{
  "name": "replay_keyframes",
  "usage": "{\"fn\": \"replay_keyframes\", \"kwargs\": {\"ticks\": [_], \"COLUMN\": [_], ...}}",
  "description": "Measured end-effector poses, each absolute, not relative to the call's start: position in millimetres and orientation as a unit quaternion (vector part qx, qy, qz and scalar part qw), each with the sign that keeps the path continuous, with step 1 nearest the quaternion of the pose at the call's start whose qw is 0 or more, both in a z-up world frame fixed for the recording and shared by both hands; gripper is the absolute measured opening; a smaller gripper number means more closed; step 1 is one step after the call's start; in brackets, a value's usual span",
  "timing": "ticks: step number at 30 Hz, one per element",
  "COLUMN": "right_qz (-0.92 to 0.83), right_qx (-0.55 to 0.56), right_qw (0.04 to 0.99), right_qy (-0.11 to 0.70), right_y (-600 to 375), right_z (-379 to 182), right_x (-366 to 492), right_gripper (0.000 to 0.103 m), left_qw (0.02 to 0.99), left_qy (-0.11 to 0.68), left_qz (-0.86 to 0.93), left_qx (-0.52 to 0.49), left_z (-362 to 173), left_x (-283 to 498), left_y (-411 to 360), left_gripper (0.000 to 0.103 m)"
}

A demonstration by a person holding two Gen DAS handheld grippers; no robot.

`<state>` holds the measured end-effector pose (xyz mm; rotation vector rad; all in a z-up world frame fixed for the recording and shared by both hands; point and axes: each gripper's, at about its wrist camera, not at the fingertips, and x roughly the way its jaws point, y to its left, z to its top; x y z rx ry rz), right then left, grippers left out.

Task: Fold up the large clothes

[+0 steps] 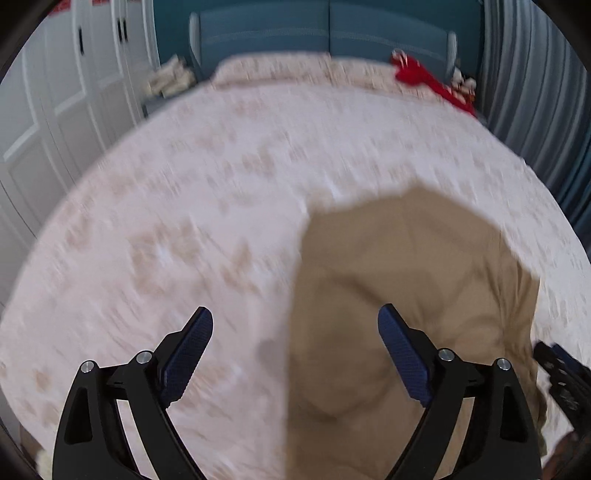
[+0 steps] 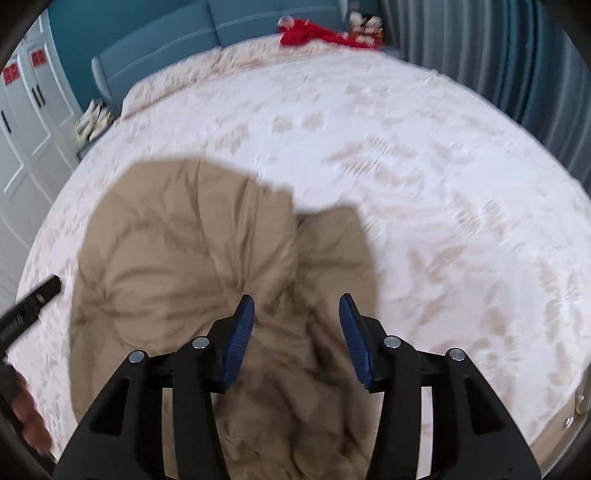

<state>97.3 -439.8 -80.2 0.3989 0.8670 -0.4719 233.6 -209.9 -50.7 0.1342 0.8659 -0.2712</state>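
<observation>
- Left wrist view: the left gripper (image 1: 295,325) hangs with its jaws spread wide and nothing between them, over the near edge of the bed (image 1: 184,192).
- Its right finger sits above the tan garment (image 1: 406,277); its left finger is over bare bedspread. So the cloth lies ahead and to the right of this claw.
- Right wrist view: the right gripper (image 2: 297,314) is also spread apart and empty, right over the garment's (image 2: 192,251) rumpled near end. That makes it the nearer one, I'd say.
- Garment's long axis runs from the near edge away toward the headboard (image 1: 325,33), lying in the near half of the bed.
- It looks soft, creased and bunched near the claws, flatter at its far end; both views are motion-blurred.
- A red item (image 2: 310,33) lies at the far right corner, well apart.
</observation>
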Motion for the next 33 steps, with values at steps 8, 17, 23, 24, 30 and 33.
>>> {"fn": "replay_keyframes", "kwargs": {"ticks": [8,17,23,24,30,33], "right_qz": [-0.18,-0.208,-0.207,-0.209,-0.216,-0.216], "right_qx": [0.242,0.223,0.23,0.229,0.211,0.212], "right_qw": [0.871,0.847,0.845,0.845,0.85,0.852], "right_qy": [0.386,0.435,0.436,0.436,0.432,0.427], "right_y": [-458,-466,-468,-467,-462,-463], "right_z": [-49,-122,-141,-144,-155,-159], "right_x": [165,203,202,203,206,205], "right_gripper": [0.024,0.016,0.016,0.016,0.016,0.016], "left_qw": [0.901,0.885,0.879,0.879,0.891,0.893], "left_qy": [0.404,0.433,0.448,0.448,0.424,0.42], "left_qz": [-0.142,-0.134,-0.133,-0.131,-0.115,-0.11], "left_qx": [0.074,0.11,0.096,0.098,0.118,0.122], "left_z": [-29,-87,-107,-112,-125,-130], "left_x": [274,292,295,295,287,288], "left_y": [-261,-305,-307,-307,-314,-316], "left_gripper": [0.088,0.089,0.092,0.092,0.093,0.093]}}
